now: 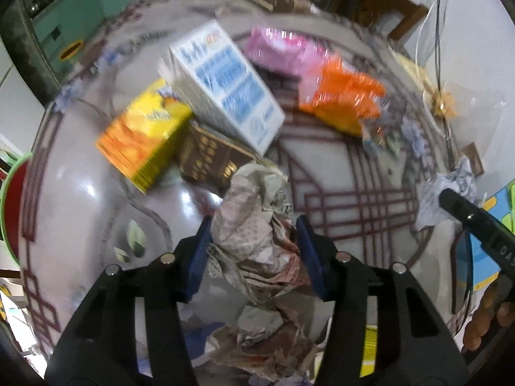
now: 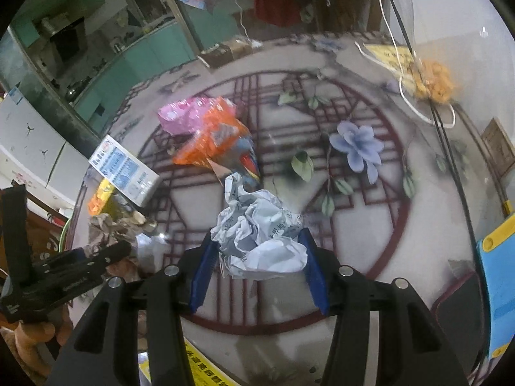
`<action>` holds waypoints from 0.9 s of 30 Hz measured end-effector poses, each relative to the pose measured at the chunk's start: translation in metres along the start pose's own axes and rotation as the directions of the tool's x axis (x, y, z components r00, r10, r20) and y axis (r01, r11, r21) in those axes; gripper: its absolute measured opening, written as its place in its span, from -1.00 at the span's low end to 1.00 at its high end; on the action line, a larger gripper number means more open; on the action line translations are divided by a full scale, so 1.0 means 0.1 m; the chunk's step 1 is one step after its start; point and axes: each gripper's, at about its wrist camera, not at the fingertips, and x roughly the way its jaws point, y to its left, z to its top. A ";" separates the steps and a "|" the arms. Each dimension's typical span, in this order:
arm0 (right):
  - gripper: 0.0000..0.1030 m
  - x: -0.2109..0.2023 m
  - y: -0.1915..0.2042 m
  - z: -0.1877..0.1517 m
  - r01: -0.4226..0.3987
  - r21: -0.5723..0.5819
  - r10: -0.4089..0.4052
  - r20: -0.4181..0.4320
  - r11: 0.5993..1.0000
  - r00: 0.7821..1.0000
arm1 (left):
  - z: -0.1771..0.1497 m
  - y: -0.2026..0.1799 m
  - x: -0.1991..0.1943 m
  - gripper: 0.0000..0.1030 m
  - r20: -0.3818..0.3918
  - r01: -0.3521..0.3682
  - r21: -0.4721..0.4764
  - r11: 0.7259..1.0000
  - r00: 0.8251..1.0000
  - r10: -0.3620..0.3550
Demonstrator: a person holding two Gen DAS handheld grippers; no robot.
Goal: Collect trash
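Observation:
My left gripper (image 1: 254, 228) is shut on a crumpled brownish newspaper wad (image 1: 254, 231) above the round table (image 1: 338, 160). My right gripper (image 2: 257, 241) is shut on a crumpled white paper ball (image 2: 257, 231). On the table lie a white and blue carton (image 1: 225, 87), a yellow-orange box (image 1: 145, 135), a brown box (image 1: 209, 157), a pink wrapper (image 1: 276, 51) and an orange wrapper (image 1: 341, 96). The right wrist view shows the carton (image 2: 124, 167), the pink wrapper (image 2: 183, 115) and the orange wrapper (image 2: 215, 138) too. The left gripper shows at the left of that view (image 2: 96, 257).
A red bin with a green rim (image 1: 13, 206) stands at the table's left edge. Cables (image 2: 418, 96) and an orange clump (image 2: 434, 80) lie at the far right. A blue and yellow object (image 2: 499, 273) sits at the right edge. Cabinets stand behind.

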 end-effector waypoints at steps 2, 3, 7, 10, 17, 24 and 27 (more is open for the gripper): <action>-0.04 -0.08 0.07 0.02 0.000 -0.016 0.000 0.027 1.000 1.000 | 0.01 0.00 -0.15 -0.02 0.039 0.001 0.005 1.000 0.999 -0.002; -0.04 -0.13 0.10 0.03 -0.001 -0.024 0.002 0.039 1.000 0.999 | 0.02 -0.01 -0.24 -0.02 0.060 0.000 0.009 1.000 0.998 -0.001; -0.04 -0.31 0.22 0.07 -0.008 -0.048 0.012 0.086 0.999 0.996 | 0.05 -0.09 -0.63 -0.02 0.156 -0.016 0.036 0.999 0.988 0.011; -0.04 -0.47 0.32 0.08 -0.013 -0.068 0.022 0.124 0.998 0.992 | 0.05 -0.11 -0.88 -0.02 0.213 -0.032 0.051 0.998 0.977 0.021; -0.04 -0.76 0.53 0.07 -0.029 -0.104 0.048 0.185 0.994 0.982 | -0.08 -0.05 -1.28 -0.02 0.291 -0.050 0.056 0.997 0.956 0.031; -0.03 -0.85 0.74 0.00 -0.045 -0.132 0.070 0.198 0.990 0.978 | -0.23 0.12 -1.47 -0.02 0.315 -0.071 0.036 0.997 0.947 0.057; -0.03 -0.86 0.84 -0.04 -0.049 -0.143 0.078 0.200 0.988 0.977 | -0.29 0.20 -1.51 -0.02 0.317 -0.082 0.030 0.996 0.946 0.069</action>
